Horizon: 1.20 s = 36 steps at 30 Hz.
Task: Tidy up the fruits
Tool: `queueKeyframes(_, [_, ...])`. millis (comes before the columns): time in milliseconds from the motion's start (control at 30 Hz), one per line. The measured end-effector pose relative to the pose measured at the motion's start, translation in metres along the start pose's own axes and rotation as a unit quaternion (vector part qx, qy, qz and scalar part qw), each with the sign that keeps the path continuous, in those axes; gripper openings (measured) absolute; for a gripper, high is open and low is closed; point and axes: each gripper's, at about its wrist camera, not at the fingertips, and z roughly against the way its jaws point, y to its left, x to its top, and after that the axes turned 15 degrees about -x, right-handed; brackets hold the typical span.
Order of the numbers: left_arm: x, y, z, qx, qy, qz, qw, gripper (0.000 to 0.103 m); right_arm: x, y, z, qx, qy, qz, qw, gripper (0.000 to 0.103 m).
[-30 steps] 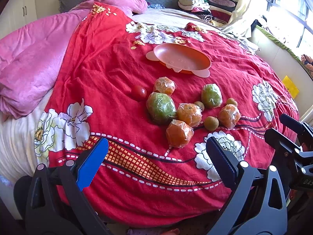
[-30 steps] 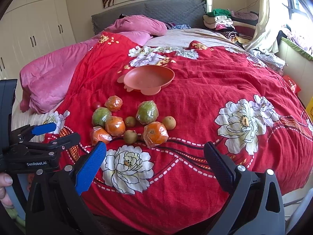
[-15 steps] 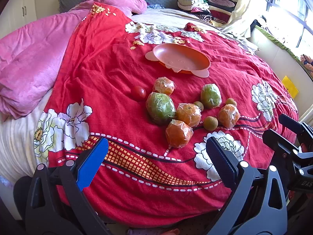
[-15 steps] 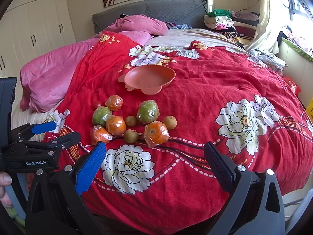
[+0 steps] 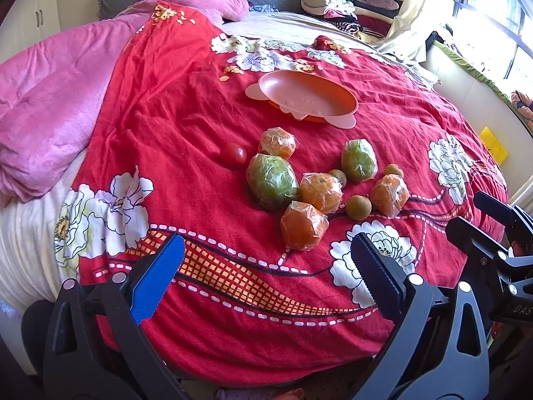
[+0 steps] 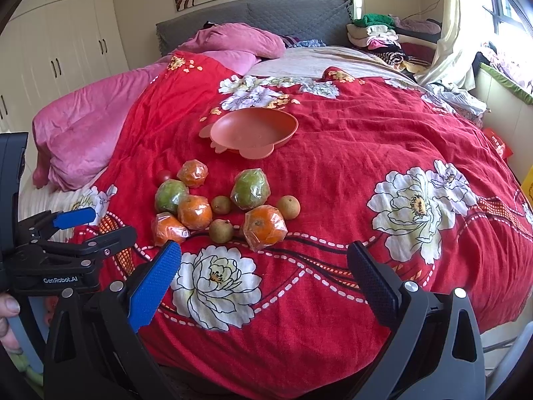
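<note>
A cluster of fruit lies on the red flowered bedspread [image 5: 186, 153]: several plastic-wrapped oranges, the nearest orange [image 5: 303, 225] [image 6: 167, 228] toward me, two wrapped green fruits [image 5: 271, 181] [image 6: 250, 189], small brown round fruits [image 5: 358, 205] [image 6: 221, 230] and a red tomato [image 5: 234, 154] [image 6: 164, 175]. Beyond them sits an empty salmon-pink bowl [image 5: 306, 100] [image 6: 255, 131]. My left gripper [image 5: 266, 275] hangs open at the bed's near edge, short of the fruit. My right gripper [image 6: 265, 276] is open too, to its right, holding nothing.
A pink quilt [image 5: 50, 100] [image 6: 83, 123] is heaped along the left side of the bed. Folded clothes [image 6: 383, 38] are stacked by the grey headboard. White wardrobes [image 6: 66, 33] stand at the left, a window sill [image 5: 473, 66] at the right.
Both views have shifted only slightly; the fruit and bowl lie as before, and both grippers stay open at the bed's near edge.
</note>
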Motion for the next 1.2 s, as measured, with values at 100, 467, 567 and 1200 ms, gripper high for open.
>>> queueKeyframes(100, [-0.001,-0.001,-0.004,-0.002,0.003,-0.001,1.0000,0.094,0.001,0.000,-0.003,0.000,0.002,0.001,1.000,0.099])
queueKeyframes(467, [0.000,0.004,-0.018,-0.009,0.024,-0.002,0.9997,0.094,0.001,0.000,-0.013,0.002,0.013,0.004,1.000,0.099])
queueKeyframes(567, [0.000,0.007,-0.023,-0.011,0.031,-0.001,0.9995,0.094,0.001,0.000,-0.019,0.002,0.020,0.005,1.000,0.099])
queueKeyframes(1200, [0.009,0.000,-0.057,-0.069,0.062,-0.031,0.9952,0.074,0.008,0.002,-0.076,0.033,0.078,0.026,0.996,0.069])
